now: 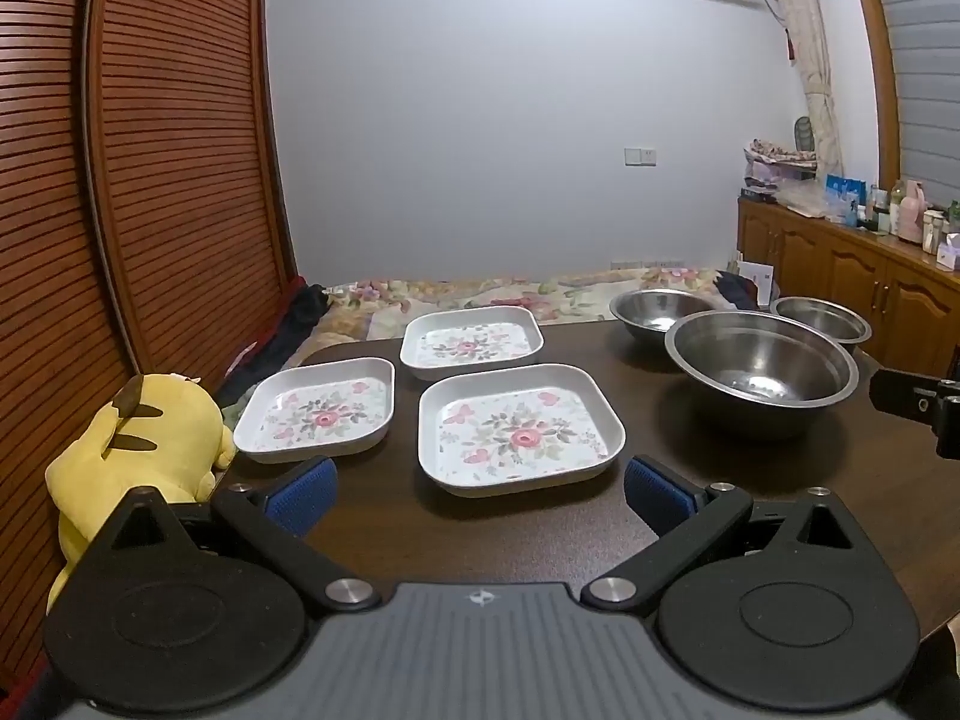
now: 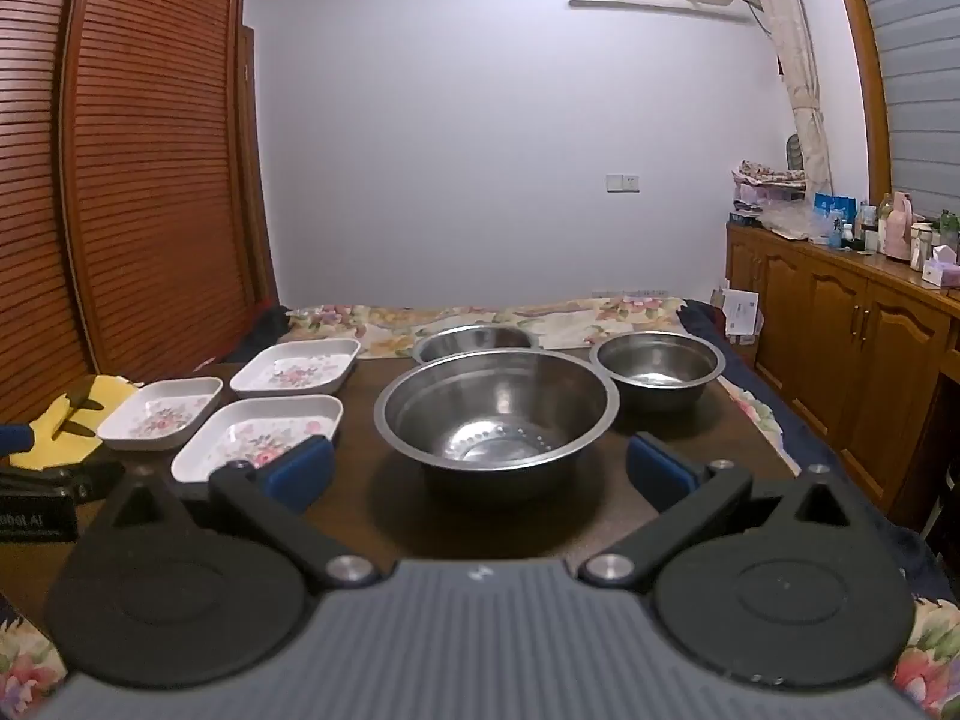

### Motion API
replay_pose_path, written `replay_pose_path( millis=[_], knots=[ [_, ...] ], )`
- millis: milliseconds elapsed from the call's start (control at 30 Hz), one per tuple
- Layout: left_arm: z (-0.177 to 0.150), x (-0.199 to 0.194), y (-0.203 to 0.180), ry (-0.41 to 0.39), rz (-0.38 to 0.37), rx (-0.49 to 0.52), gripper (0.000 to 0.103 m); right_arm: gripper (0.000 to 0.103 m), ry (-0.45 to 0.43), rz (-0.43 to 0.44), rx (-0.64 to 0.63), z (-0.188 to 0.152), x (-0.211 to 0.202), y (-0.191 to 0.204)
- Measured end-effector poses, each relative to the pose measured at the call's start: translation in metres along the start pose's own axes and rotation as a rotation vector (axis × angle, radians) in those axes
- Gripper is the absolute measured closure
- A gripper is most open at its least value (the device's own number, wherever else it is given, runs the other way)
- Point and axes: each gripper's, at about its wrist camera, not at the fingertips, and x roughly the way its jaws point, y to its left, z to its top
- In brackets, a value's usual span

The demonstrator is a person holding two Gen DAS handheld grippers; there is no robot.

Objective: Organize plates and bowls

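Three square white plates with a pink flower print lie on the dark wooden table (image 1: 480,540): a near one (image 1: 521,427), a left one (image 1: 318,408) and a far one (image 1: 471,341). Three steel bowls stand to their right: a large one (image 1: 761,372), a far one (image 1: 660,311) and a small one (image 1: 821,317). My left gripper (image 1: 477,495) is open and empty, just in front of the near plate. My right gripper (image 2: 480,471) is open and empty, just in front of the large bowl (image 2: 495,411). The plates (image 2: 258,435) lie to its left.
A yellow plush toy (image 1: 138,450) sits at the table's left edge beside a slatted wooden wardrobe (image 1: 150,180). A bed with a floral cover (image 1: 480,291) lies behind the table. A wooden cabinet (image 2: 852,348) with bottles stands on the right.
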Motion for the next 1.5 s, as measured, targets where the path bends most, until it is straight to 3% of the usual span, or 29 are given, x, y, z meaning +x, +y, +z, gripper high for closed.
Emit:
replay_pose_path(
  millis=[1500],
  knots=[
    [0.0031,-0.0058,0.0026,-0.018,-0.003,-0.001,0.0,0.0,0.003,-0.002,-0.003,0.0005,0.0006,-0.0006]
  ],
)
